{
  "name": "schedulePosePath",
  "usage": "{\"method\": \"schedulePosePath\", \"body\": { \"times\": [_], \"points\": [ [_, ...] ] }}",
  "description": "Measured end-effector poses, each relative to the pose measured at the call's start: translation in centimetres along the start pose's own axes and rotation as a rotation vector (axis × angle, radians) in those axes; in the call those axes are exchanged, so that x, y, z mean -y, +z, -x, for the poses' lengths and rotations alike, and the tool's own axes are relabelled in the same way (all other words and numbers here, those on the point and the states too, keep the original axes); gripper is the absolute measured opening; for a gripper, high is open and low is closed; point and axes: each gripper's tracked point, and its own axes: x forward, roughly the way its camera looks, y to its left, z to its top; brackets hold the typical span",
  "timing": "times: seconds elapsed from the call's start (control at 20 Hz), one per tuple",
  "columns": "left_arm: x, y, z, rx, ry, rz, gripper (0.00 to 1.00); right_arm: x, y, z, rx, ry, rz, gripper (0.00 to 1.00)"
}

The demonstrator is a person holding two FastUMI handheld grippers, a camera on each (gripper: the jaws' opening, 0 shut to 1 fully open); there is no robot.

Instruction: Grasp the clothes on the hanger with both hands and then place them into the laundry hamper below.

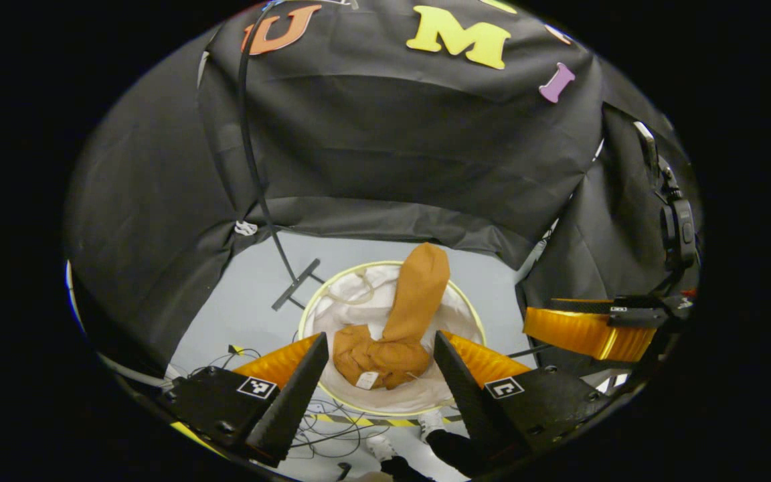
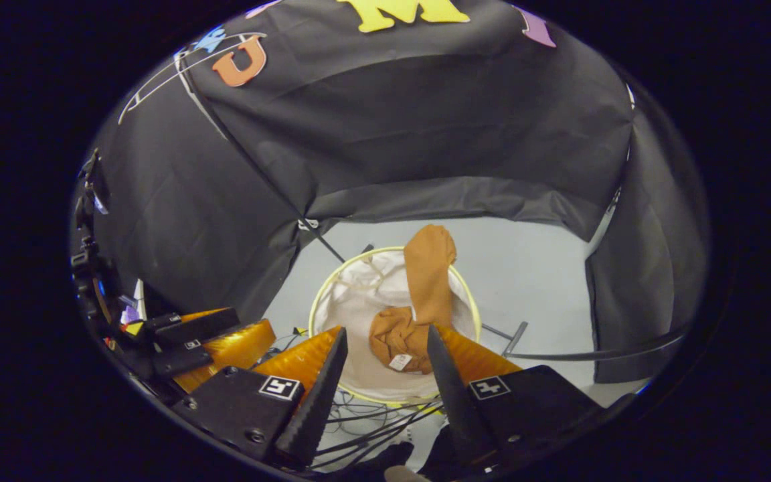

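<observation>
Garment (image 1: pixel 395 328) in hamper (image 1: pixel 332 281); both grippers above, jaws apart, empty

Your left gripper (image 1: pixel 380 395) has wedge-shaped fingers (image 1: pixel 292 402) with ridged inner faces, ribbed translucent sides, and a black screwed base plate bearing a square black-and-white marker on each side. Your right gripper (image 2: pixel 385 395) is built the same. You wear white shoes (image 1: pixel 431 422) and dark trousers.

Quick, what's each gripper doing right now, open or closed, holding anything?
Left gripper: open, empty, above the brown garment in the white round hamper.
Right gripper: open, empty.
</observation>
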Motion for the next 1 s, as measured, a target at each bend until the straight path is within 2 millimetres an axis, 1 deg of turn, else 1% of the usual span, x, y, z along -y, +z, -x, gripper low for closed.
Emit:
{"method": "schedulePosePath", "body": {
  "times": [0.05, 0.1, 0.15, 0.2, 0.25, 0.3, 0.35, 0.4, 0.5, 0.55, 0.6, 0.65, 0.7, 0.75, 0.8, 0.9, 0.95, 1.0],
  "points": [
    [-0.1, 0.7, 0.9, 0.016, 0.0, 0.001, 1.0, -0.1, 0.6, 0.8, 0.025, -0.01, 0.021, 0.78],
    [-0.2, 1.4, 2.1, 0.043, -0.001, -0.002, 1.0, -0.3, 1.1, 1.9, 0.055, -0.014, 0.038, 0.78],
    [-0.1, 2.2, 3.3, 0.07, -0.001, -0.011, 0.98, -0.7, 1.7, 3.1, 0.084, -0.016, 0.059, 0.78],
    [-0.2, 3.1, 4.7, 0.104, 0.003, -0.023, 1.0, -0.9, 2.4, 4.7, 0.121, -0.028, 0.085, 0.78],
    [-0.1, 4.3, 6.0, 0.141, 0.007, -0.039, 0.97, -1.4, 3.1, 6.5, 0.163, -0.03, 0.11, 0.78],
    [-0.1, 5.7, 7.5, 0.188, 0.01, -0.058, 0.97, -2.2, 3.7, 8.2, 0.209, -0.023, 0.131, 0.82],
    [0.2, 7.3, 9.4, 0.246, 0.008, -0.079, 0.98, -3.0, 4.5, 10.2, 0.259, -0.028, 0.147, 0.79],
    [0.5, 9.0, 11.9, 0.315, 0.002, -0.1, 0.97, -3.8, 5.7, 12.0, 0.313, -0.039, 0.162, 0.79],
    [1.5, 12.3, 16.4, 0.434, -0.006, -0.144, 0.97, -5.1, 7.5, 16.6, 0.422, -0.048, 0.172, 0.78],
    [2.1, 13.4, 18.4, 0.488, -0.013, -0.163, 0.97, -6.0, 8.6, 19.0, 0.478, -0.051, 0.173, 0.79],
    [2.7, 14.6, 20.8, 0.535, -0.02, -0.181, 0.91, -6.2, 9.2, 21.4, 0.53, -0.063, 0.182, 0.79],
    [3.3, 15.7, 23.0, 0.581, -0.026, -0.199, 1.0, -6.2, 10.2, 24.2, 0.589, -0.083, 0.184, 0.84],
    [3.7, 16.3, 24.9, 0.616, -0.032, -0.22, 1.0, -6.1, 10.9, 26.7, 0.646, -0.1, 0.185, 0.95],
    [3.7, 16.9, 27.0, 0.648, -0.036, -0.239, 0.91, -6.2, 11.6, 29.1, 0.701, -0.103, 0.181, 0.97],
    [4.0, 17.2, 28.4, 0.681, -0.033, -0.252, 0.91, -6.4, 11.8, 30.8, 0.746, -0.102, 0.171, 0.99],
    [5.2, 17.6, 31.7, 0.734, -0.022, -0.259, 0.92, -6.3, 12.2, 34.6, 0.826, -0.101, 0.142, 1.0],
    [5.8, 18.0, 33.1, 0.757, -0.024, -0.257, 1.0, -6.1, 12.5, 35.9, 0.863, -0.107, 0.125, 1.0],
    [6.5, 18.3, 34.8, 0.782, -0.028, -0.26, 0.96, -6.0, 12.1, 37.2, 0.901, -0.116, 0.109, 1.0]
  ]
}}
